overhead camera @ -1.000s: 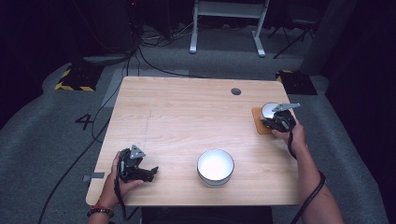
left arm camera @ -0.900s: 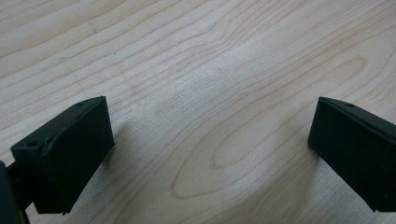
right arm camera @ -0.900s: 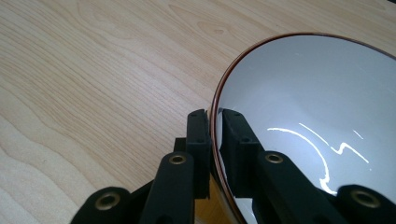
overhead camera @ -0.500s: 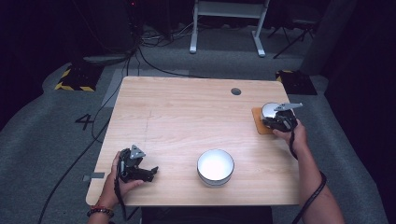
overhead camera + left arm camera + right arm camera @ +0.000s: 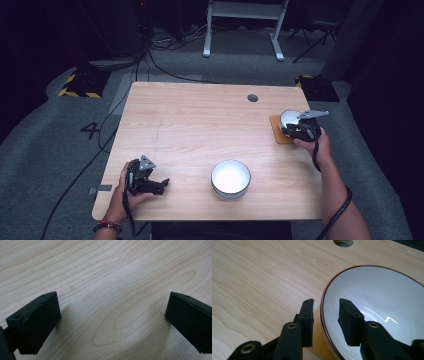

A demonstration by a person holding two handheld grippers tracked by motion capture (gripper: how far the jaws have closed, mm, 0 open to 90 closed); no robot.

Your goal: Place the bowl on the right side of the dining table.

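Note:
A small white bowl with a dark red rim sits on an orange coaster near the table's right edge. My right gripper straddles its near rim, one finger outside and one inside the bowl. Its jaws have just been opening, and both pads stand off the rim. My left gripper lies on the table at the front left. It is wide open with bare wood between its fingers.
A larger white bowl stands near the front edge at the middle. The wooden table has a round cable hole at its far right. Dark floor with cables surrounds the table.

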